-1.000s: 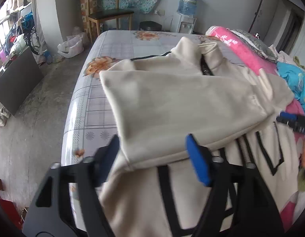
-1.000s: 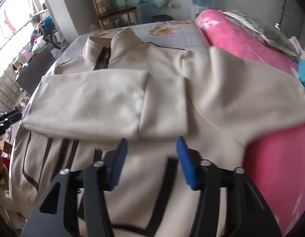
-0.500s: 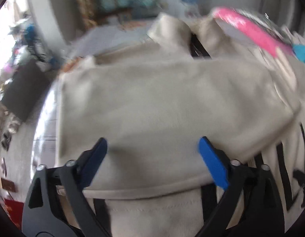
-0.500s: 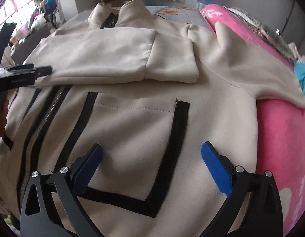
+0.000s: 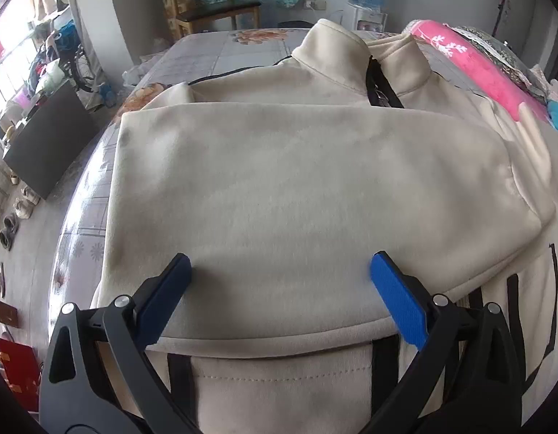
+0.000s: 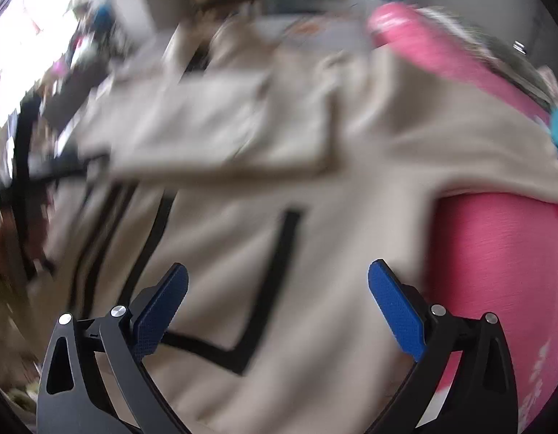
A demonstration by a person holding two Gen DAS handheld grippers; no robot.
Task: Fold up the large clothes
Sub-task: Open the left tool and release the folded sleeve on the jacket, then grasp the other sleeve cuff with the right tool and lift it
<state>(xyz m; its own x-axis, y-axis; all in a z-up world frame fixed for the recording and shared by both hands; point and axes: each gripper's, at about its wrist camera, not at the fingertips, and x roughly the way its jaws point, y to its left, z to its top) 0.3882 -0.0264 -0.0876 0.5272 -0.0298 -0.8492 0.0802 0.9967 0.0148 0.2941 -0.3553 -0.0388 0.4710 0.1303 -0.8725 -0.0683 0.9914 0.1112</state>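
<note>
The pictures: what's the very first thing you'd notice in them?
A big cream jacket with black stripes covers most of the bed, one sleeve folded across its chest. A bright pink blanket bulges along its right side. Both the left gripper and right gripper hover wide open over the cloth.

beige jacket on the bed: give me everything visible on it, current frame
The beige jacket looks like soft fleece, with a stand-up collar, a dark front zipper and black trim strips outlining a pocket. It lies front-up on the floral bedsheet. One sleeve is folded flat across the chest; the other drapes toward the pink blanket. The left gripper and right gripper stand wide open over it, gripping nothing. The right view is blurred.
</note>
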